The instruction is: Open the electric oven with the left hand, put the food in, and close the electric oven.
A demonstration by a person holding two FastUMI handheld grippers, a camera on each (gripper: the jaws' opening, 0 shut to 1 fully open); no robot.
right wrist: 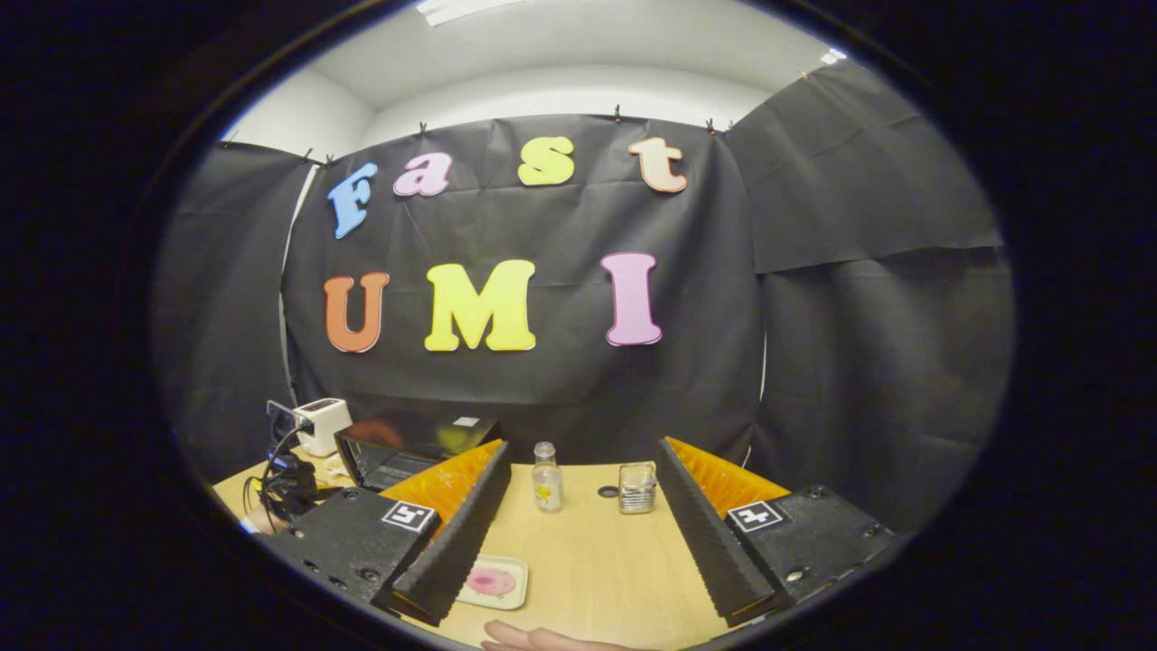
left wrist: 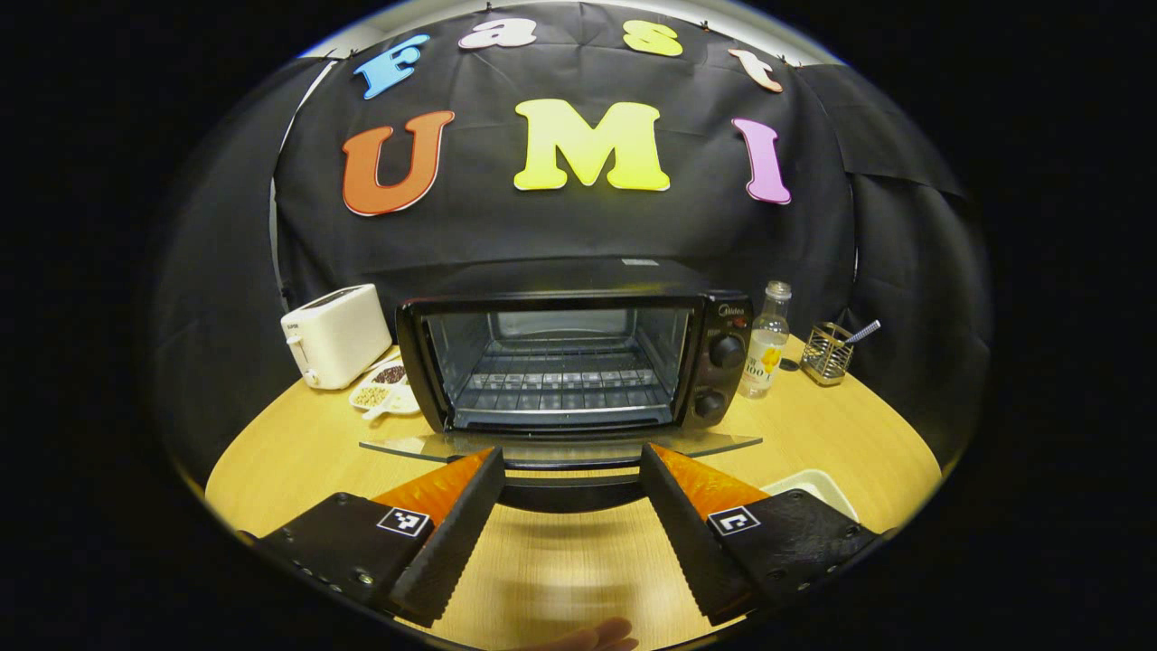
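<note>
Saw oven (left wrist: 569, 362) door down flat at table's (left wrist: 560, 561) back edge, both tongs wide open and empty, soft pink food (right wrist: 491, 581) on tray (right wrist: 515, 597) near front edge, likely best lifted by tray's stiff rim.

So the oven (left wrist: 569, 362) sits mid-counter (left wrist: 560, 561) with its door (left wrist: 560, 445) dropped flat in front. Toaster (left wrist: 336, 334) is off to its left, a small dish (left wrist: 384, 391) between them. Bottle (left wrist: 766, 340) stands just right of the oven, wire holder (left wrist: 827, 353) further right. A tray (right wrist: 493, 581) lies nearer the front edge.
</note>
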